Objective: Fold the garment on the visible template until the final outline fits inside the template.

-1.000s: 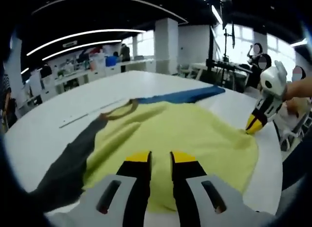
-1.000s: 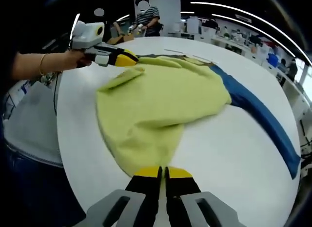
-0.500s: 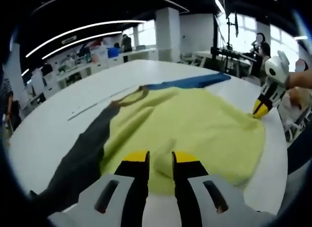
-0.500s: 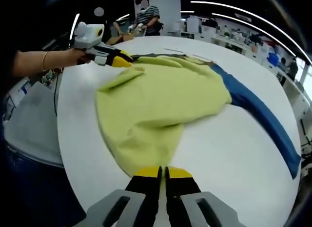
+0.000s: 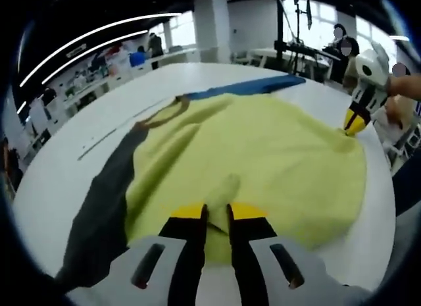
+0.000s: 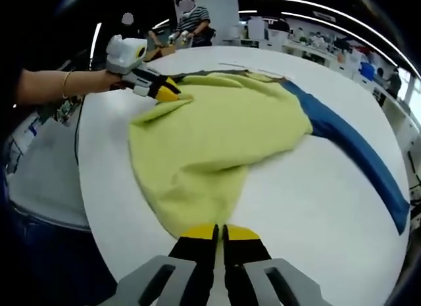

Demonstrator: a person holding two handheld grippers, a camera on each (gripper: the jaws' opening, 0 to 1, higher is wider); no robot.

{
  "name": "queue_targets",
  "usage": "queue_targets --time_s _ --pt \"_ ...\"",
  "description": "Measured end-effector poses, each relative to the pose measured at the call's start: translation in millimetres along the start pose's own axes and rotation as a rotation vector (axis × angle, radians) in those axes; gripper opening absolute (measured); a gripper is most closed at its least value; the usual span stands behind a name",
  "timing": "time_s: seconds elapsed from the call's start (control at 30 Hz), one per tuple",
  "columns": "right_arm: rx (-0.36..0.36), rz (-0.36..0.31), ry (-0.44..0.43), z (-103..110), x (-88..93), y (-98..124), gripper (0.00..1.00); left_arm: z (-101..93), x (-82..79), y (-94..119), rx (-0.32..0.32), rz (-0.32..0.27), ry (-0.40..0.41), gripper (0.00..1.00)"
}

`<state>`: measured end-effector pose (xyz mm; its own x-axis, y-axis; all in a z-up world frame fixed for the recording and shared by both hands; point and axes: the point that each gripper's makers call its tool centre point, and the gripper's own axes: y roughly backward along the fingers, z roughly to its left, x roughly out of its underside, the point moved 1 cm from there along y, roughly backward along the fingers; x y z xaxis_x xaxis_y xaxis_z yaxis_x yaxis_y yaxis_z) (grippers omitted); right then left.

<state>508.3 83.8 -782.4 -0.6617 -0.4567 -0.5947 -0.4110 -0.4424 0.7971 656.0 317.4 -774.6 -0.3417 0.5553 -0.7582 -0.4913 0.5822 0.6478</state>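
A yellow-green sweater (image 5: pixel 263 154) lies spread over the middle of a round white worktop (image 5: pixel 59 168), its body bunched into soft folds rather than flat. One sleeve is blue (image 6: pixel 355 145) and stretches away across the bare white surface toward the far rim; the other sleeve is dark grey (image 5: pixel 105 201) and trails off along the worktop on the opposite side. A brownish neckband (image 5: pixel 164 115) curls at the top of the sweater, between the two sleeves. In the left gripper view the left tongs (image 5: pixel 216 212) sit low over the near hem, their yellow tips close together with a raised ridge of yellow-green cloth running up between them, so they appear to be pinching the hem. The same tongs appear in the right gripper view (image 6: pixel 170 90), held by a bare arm with a thin bracelet, their tips pressed into a small puckered fold at the sweater's edge. The right tongs (image 6: pixel 219 232) have their yellow tips pressed together right at the lowest corner of the cloth; I cannot tell whether fabric is caught between them. From the left gripper view they show at the far edge of the sweater (image 5: pixel 356 122), tip down on the cloth. Behind the worktop is an open workroom with long ceiling lights, white pillars, other benches and a few people standing about.
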Motion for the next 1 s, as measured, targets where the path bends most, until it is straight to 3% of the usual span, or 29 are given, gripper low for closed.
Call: queue_targets --time_s 0.13,0.37,0.63,0.87,1.0 --pt "0.0 0.01 -0.013 1 0.0 1 0.0 -0.7 -0.3 0 0.001 0.008 -0.019 0.11" --pt "0.022 0.043 0.062 2 -0.5 -1 0.0 -0.8 -1.2 0 -0.014 0.021 -0.034 0.07" --pt "0.012 0.049 0.043 2 -1.2 2 0.0 -3.5 -1.9 8 -0.027 0.029 -0.039 0.02" --pt "0.01 -0.02 -0.036 -4 -8.1 14 0.0 -4.3 -9.6 45 -0.1 -0.018 0.063 0.01" --pt "0.022 -0.033 -0.014 -6 -9.5 20 0.0 -1.8 -5.6 66 -0.142 -0.031 0.125 0.01"
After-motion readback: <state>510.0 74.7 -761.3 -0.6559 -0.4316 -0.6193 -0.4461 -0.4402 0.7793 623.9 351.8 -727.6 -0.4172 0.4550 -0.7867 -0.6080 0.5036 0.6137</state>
